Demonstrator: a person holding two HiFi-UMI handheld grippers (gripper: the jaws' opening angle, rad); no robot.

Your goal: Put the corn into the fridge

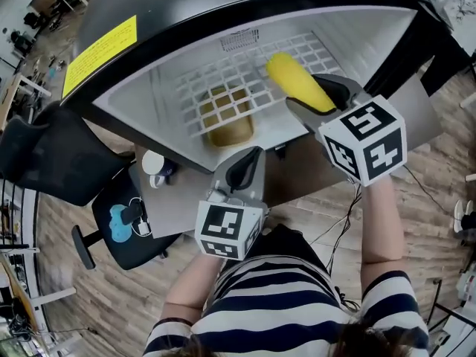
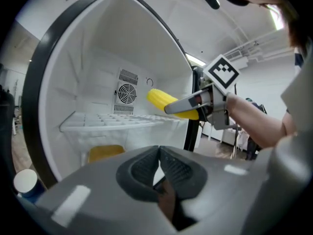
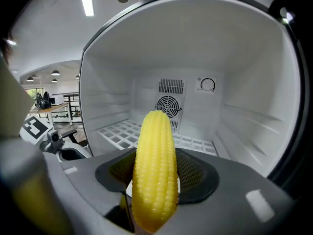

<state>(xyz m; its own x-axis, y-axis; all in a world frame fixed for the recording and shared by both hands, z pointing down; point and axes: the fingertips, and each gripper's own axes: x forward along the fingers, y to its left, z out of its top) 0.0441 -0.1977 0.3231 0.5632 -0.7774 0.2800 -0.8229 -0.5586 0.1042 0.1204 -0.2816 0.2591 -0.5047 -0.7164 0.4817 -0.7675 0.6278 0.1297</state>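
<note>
A yellow corn cob point(image 3: 155, 170) stands lengthwise between the pads of my right gripper point(image 3: 156, 175), which is shut on it. In the head view the corn point(image 1: 297, 82) and right gripper point(image 1: 321, 100) hang at the mouth of the open mini fridge point(image 1: 349, 28), above its white grid shelf point(image 1: 223, 80). From the left gripper view the corn point(image 2: 159, 99) pokes into the fridge opening over the shelf point(image 2: 117, 120). My left gripper point(image 1: 242, 171) sits lower, in front of the fridge, with its jaws point(image 2: 159, 168) shut and nothing between them.
A tan-yellow item point(image 1: 229, 121) lies under the grid shelf. A fan vent point(image 3: 168, 104) sits on the back wall. A white-lidded cup point(image 1: 154, 163) stands left of the fridge, and a black office chair point(image 1: 111, 222) is on the floor at left.
</note>
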